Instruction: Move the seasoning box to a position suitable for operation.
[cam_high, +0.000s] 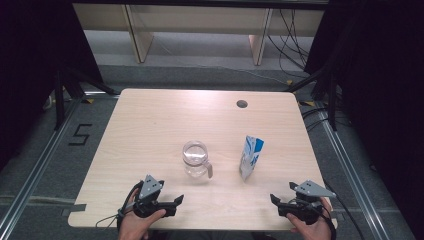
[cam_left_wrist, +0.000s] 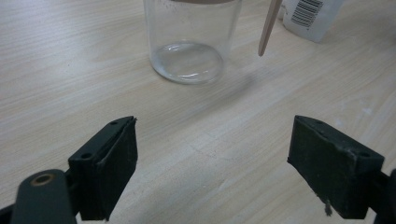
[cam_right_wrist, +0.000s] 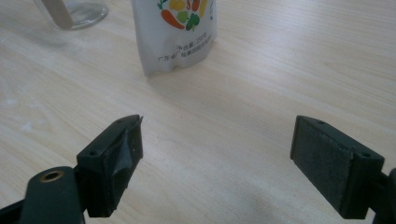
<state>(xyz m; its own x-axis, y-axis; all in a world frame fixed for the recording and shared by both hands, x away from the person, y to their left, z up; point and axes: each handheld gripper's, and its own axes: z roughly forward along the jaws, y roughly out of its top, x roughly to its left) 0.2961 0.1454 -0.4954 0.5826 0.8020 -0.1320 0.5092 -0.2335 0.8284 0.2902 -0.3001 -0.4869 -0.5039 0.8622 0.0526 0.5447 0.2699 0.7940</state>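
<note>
Working from left to right across the table (cam_high: 150, 125), I have the left gripper (cam_high: 170, 204) parked near the front edge, low over the wood and aimed at the glass jar (cam_high: 195, 159) just ahead of it. I judge that lineup suits a reach for the jar, which stands upright near the table's middle with a flat wooden stick (cam_high: 209, 170) hanging at its side. In the left gripper view the jar (cam_left_wrist: 189, 39) looks empty and clear, the stick (cam_left_wrist: 268, 27) angles down beside it without touching the tabletop, and my jaws stand wide apart with nothing between them but bare wood. Further right stands the carton (cam_high: 250, 157), a blue and white pouch-like pack, upright and near the jar but apart from it. The right gripper (cam_high: 280, 204) sits near the front right edge, pointed toward that carton (cam_right_wrist: 175, 35), whose printed vegetables face the right gripper view; it looks slightly creased at its base. Its jaws are likewise spread wide, gripping nothing and touching nothing. I read both hands as poised at the start, each one facing its own target.
</note>
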